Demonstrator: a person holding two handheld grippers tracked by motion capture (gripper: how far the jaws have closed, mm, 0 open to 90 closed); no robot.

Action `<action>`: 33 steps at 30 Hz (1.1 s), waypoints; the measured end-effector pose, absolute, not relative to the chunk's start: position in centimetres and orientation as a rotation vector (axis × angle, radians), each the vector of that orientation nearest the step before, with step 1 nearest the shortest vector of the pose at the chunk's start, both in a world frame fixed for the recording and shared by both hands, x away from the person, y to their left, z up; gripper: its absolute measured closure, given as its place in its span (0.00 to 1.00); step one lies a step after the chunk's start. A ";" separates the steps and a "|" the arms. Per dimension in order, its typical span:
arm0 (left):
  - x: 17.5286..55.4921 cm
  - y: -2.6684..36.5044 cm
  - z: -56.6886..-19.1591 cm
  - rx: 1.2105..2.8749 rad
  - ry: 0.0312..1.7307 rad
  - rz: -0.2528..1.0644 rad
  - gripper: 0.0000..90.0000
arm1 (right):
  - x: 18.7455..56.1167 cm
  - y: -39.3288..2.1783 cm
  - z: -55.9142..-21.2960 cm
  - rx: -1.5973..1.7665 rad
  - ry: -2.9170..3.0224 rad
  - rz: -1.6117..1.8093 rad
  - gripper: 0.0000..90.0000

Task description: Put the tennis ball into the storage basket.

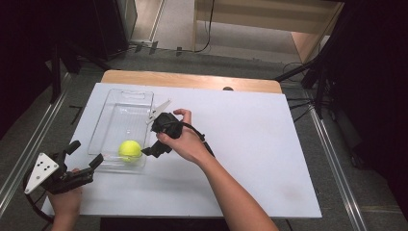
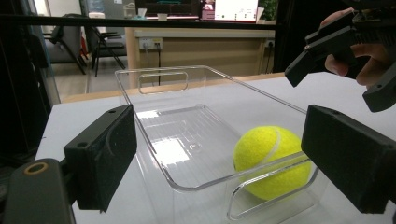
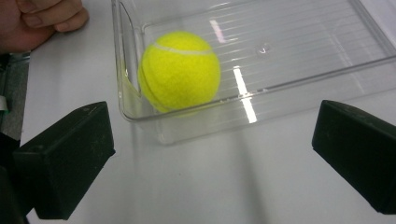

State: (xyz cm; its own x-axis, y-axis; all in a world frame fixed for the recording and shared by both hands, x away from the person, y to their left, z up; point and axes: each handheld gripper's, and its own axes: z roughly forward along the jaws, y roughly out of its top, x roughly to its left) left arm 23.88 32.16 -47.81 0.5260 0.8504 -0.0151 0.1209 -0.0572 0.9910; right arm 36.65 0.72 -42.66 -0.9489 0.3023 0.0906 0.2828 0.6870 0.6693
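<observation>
The work surface is a white board (image 1: 250, 144) laid on a wooden table (image 1: 192, 78), whose bare edge shows along the board's far side at upper centre of the high view. Grey carpet surrounds it, with metal rails running down the left and right of the frame and dark stands and cables at the upper corners. Beyond, in the left gripper view, a pale wooden counter, a wall socket and office chairs stand behind a black bar.

A clear plastic bin (image 1: 108, 113) lies on the board, left of centre. The tennis ball (image 1: 130, 149) rests inside it at the near end, against the near wall; in the right gripper view the ball (image 3: 180, 70) sits in the bin's corner.

The right gripper (image 1: 153, 135), at centre of the high view, hangs just beside the bin's right wall with jaws spread wide and nothing between them. The left gripper (image 1: 84, 154), at lower left, sits low by the bin's near left corner, jaws apart and released; the bin's near wall lies between them, untouched.
</observation>
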 end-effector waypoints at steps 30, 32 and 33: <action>23.9 32.2 -47.8 1.531 0.869 0.738 0.12 | 35.3 -4.6 -43.0 0.644 2.762 1.182 0.00; 23.9 32.2 -47.8 1.531 0.869 0.739 0.12 | 35.2 -4.9 -43.0 0.652 2.754 1.184 0.00; 23.9 32.2 -47.8 1.531 0.869 0.739 0.12 | 35.1 -5.1 -43.0 0.659 2.753 1.182 0.00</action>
State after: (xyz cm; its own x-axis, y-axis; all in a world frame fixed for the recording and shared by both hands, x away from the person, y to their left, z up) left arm 23.89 32.17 -47.81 0.5244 0.8513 -0.0165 0.1213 -0.0555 0.9911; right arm 35.08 -5.07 -43.04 -0.9050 0.4137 0.0991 0.3567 0.6111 0.7066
